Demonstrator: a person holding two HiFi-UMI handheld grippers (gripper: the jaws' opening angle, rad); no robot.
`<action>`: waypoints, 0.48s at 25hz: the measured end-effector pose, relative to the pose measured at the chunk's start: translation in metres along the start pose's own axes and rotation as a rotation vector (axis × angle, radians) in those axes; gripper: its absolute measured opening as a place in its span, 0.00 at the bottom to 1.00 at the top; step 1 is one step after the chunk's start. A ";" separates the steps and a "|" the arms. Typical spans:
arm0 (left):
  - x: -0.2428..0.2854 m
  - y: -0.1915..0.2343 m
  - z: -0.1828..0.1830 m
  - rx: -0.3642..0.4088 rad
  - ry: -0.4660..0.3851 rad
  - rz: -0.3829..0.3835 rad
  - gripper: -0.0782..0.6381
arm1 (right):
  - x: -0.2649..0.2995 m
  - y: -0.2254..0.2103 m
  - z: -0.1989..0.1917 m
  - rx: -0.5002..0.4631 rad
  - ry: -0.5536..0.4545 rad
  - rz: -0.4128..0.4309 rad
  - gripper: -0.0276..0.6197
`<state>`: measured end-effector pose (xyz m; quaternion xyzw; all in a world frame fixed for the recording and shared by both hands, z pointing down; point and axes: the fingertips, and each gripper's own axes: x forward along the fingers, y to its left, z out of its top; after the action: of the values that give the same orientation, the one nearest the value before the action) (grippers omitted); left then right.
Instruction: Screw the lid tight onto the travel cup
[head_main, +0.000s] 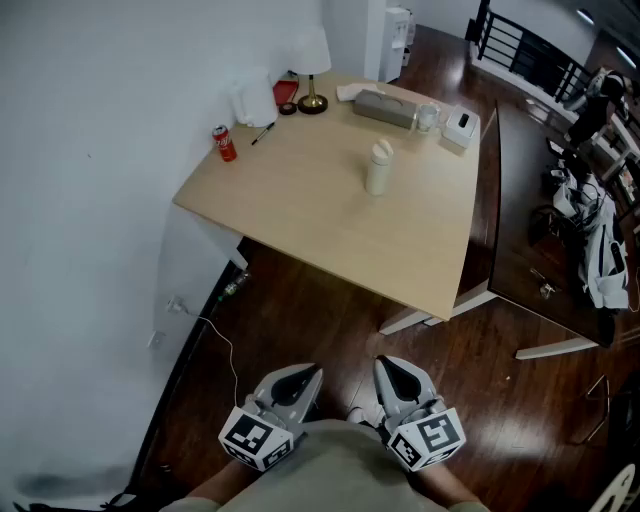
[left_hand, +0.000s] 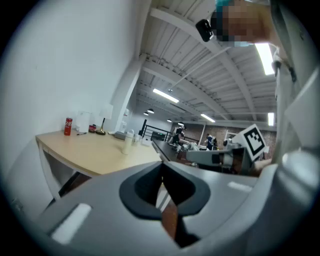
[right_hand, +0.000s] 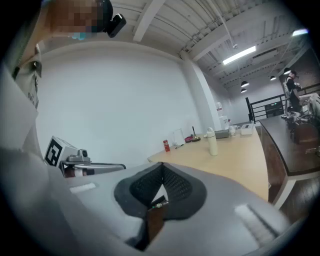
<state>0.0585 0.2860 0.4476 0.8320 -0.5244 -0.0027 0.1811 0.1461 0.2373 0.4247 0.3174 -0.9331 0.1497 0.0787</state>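
Observation:
A cream travel cup (head_main: 378, 167) with its lid on top stands upright near the middle of the light wooden table (head_main: 300, 210). It also shows small in the left gripper view as the cup (left_hand: 128, 142) and in the right gripper view as the cup (right_hand: 212, 141). Both grippers are held low against the person's body, well short of the table. My left gripper (head_main: 303, 381) is shut and holds nothing. My right gripper (head_main: 394, 374) is shut and empty too. Their marker cubes face the head camera.
On the table's far side stand a red soda can (head_main: 225, 143), a pen (head_main: 263, 133), a lamp (head_main: 312, 62), a grey box (head_main: 385, 108), a glass jar (head_main: 427, 118) and a white box (head_main: 460, 127). A dark table (head_main: 540, 230) stands to the right. A cable (head_main: 215, 335) lies on the dark wood floor.

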 end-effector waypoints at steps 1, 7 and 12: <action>-0.002 0.011 0.005 0.003 -0.004 -0.005 0.11 | 0.011 0.005 0.005 -0.003 -0.007 -0.006 0.04; -0.020 0.071 0.031 0.006 -0.035 -0.017 0.11 | 0.062 0.030 0.023 -0.033 -0.010 -0.037 0.04; -0.026 0.111 0.047 0.028 -0.062 0.001 0.11 | 0.089 0.035 0.036 -0.058 -0.029 -0.070 0.04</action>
<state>-0.0593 0.2519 0.4329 0.8337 -0.5301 -0.0212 0.1530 0.0531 0.2011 0.4043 0.3496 -0.9264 0.1152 0.0795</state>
